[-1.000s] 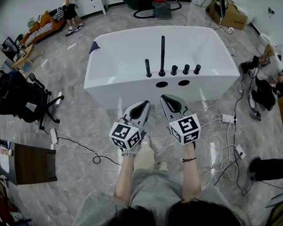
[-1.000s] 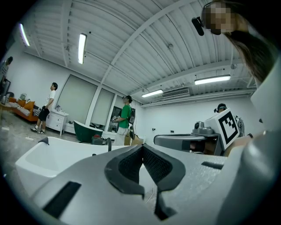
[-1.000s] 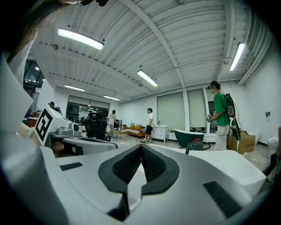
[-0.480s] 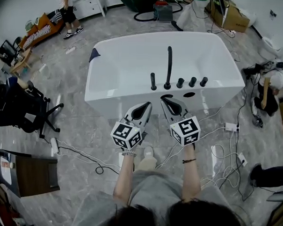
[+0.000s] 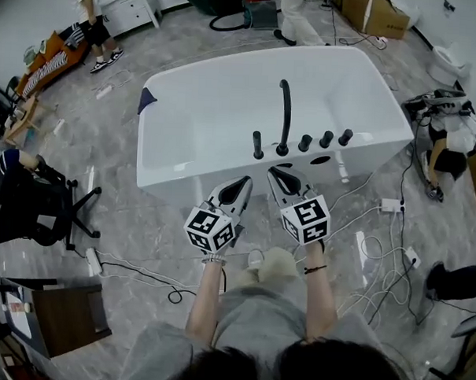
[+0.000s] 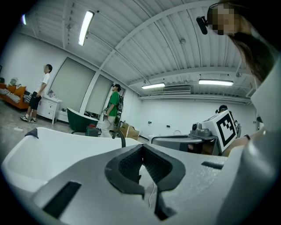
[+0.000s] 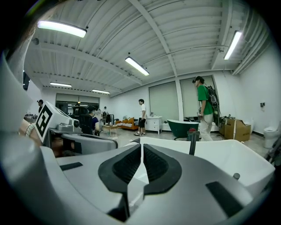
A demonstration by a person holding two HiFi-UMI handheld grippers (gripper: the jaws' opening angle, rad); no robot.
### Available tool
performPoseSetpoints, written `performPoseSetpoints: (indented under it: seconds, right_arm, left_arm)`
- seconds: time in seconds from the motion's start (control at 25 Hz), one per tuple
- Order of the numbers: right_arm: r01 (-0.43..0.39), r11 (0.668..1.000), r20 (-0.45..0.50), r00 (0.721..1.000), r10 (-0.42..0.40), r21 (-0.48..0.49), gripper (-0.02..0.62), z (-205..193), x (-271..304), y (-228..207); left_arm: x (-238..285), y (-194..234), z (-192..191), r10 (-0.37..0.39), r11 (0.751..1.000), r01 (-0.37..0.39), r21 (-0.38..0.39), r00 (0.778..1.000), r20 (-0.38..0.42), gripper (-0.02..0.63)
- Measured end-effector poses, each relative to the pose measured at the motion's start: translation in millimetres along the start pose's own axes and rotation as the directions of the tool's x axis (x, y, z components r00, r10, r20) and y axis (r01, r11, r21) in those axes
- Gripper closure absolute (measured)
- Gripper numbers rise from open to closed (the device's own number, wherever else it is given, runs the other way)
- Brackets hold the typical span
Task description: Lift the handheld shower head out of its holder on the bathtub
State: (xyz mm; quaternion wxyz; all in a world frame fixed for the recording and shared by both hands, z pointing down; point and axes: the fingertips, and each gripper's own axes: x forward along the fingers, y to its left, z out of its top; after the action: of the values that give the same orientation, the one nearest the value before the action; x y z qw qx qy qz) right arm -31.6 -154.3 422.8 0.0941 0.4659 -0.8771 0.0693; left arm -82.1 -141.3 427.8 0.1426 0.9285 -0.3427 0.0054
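Observation:
A white bathtub (image 5: 186,120) stands ahead on the grey floor. Its near rim carries black fittings: a short upright stick, the handheld shower head (image 5: 257,144), then a tall curved spout (image 5: 284,116) and three knobs (image 5: 326,139). My left gripper (image 5: 242,181) and right gripper (image 5: 276,173) are side by side just short of that rim, both shut and empty. The right gripper's tips are below the spout, and the shower head is a little beyond and between the two grippers. In the right gripper view a black upright fitting (image 7: 192,143) rises over the tub edge (image 7: 228,158).
An office chair (image 5: 33,200) stands at the left and a dark wooden cabinet (image 5: 59,319) at the lower left. Cables and a power strip (image 5: 383,205) lie on the floor at the right. A person (image 5: 448,147) crouches by the tub's right end; others stand at the back.
I have stepped closer to the tub. Both grippers moved forward together, and their tips now reach its near rim. Both stay shut.

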Motion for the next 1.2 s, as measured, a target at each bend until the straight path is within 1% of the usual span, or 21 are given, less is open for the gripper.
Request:
performPoseSetpoints:
  seconds: [0.2,0.48,0.56,0.6,0.76,0.88,1.0,1.2]
  right_arm:
    - [-0.002,1.0,-0.055,0.998,0.003,0.02,0.594,-24.5,28.8,-22.2]
    - [-0.024,0.999,-0.127,0.991,0.029,0.043,0.589,-57.0,81.7,-56.9]
    - [-0.038,0.998,-0.144,0.989,0.044,0.05,0.56,-65.1,99.4,-63.8]
    - [-0.044,0.998,-0.155,0.987,0.052,0.053,0.558,-71.3,107.5,-66.7]
    - [-0.058,0.997,-0.205,0.976,0.069,0.06,0.547,-109.1,133.9,-77.0]
    - [-0.054,0.996,-0.224,0.972,0.069,0.071,0.532,-137.9,152.1,-88.2]
    - [-0.036,0.996,-0.239,0.97,0.054,0.08,0.517,-156.7,173.3,-100.8]
    - [-0.032,0.995,-0.266,0.962,0.056,0.095,0.49,-184.5,195.3,-106.3]
  left_arm:
    - [24.2,22.6,-19.8,-0.003,0.999,0.001,-0.034,0.999,-0.043,0.601]
    - [59.2,68.0,-39.1,0.023,0.996,-0.031,-0.088,0.996,-0.087,0.601]
    - [70.0,81.0,-45.3,0.023,0.995,-0.034,-0.097,0.994,-0.104,0.601]
    - [75.1,86.5,-49.9,0.022,0.994,-0.033,-0.104,0.994,-0.111,0.601]
    - [92.8,108.5,-77.8,0.011,0.988,-0.029,-0.15,0.993,-0.119,0.601]
    - [105.9,127.0,-99.9,0.012,0.987,-0.033,-0.156,0.991,-0.133,0.601]
    - [113.6,144.1,-114.4,0.013,0.985,-0.037,-0.171,0.99,-0.141,0.601]
    - [115.9,159.4,-145.9,-0.007,0.985,-0.028,-0.173,0.98,-0.197,0.601]
